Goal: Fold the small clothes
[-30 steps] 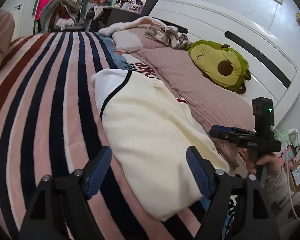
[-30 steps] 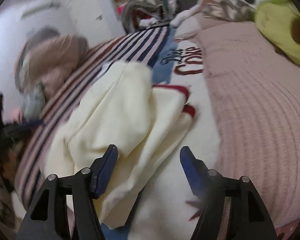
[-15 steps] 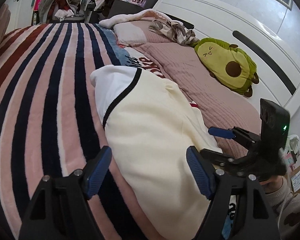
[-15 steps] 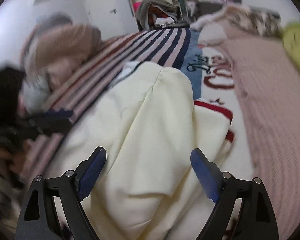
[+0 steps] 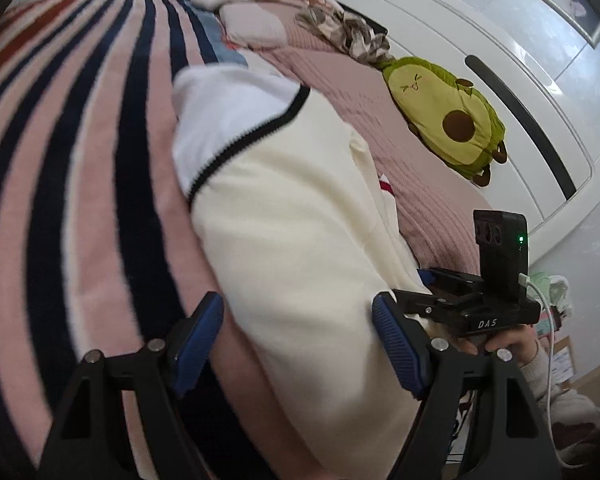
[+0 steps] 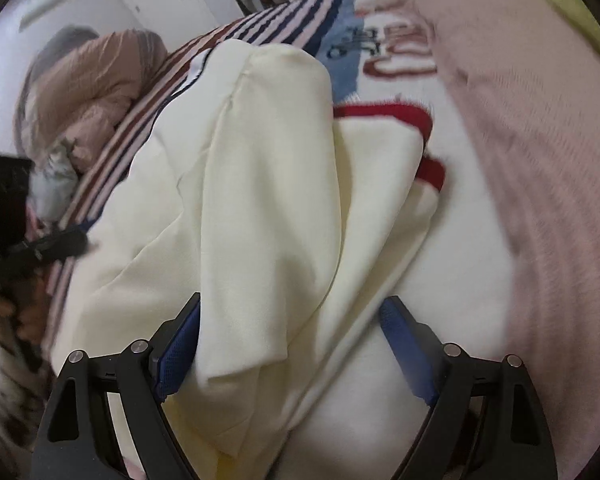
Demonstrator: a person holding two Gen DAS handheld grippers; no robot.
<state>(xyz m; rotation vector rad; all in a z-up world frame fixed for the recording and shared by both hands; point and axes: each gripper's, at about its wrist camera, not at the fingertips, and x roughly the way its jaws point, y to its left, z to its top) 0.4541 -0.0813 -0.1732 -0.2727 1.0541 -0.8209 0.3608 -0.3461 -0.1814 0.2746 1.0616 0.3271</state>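
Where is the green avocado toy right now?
In the left wrist view, the avocado plush lies at the upper right on the pink bedspread, against the white headboard, beyond the cream garment.

Matt cream garment, seemingly soft knit.

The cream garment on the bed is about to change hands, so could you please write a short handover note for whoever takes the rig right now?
Left gripper: open, holding nothing, poised over the near end of the cream garment.
Right gripper: open, holding nothing, straddling a folded flap at the garment's other side.
Garment: lies on the striped blanket, partly folded, layers overlapping loosely; white part with black trim at the far end.
Avocado plush sits clear of the work, by the headboard.
Done: side flaps brought in.
Left: grip the near hem, fold lengthwise, tidy.
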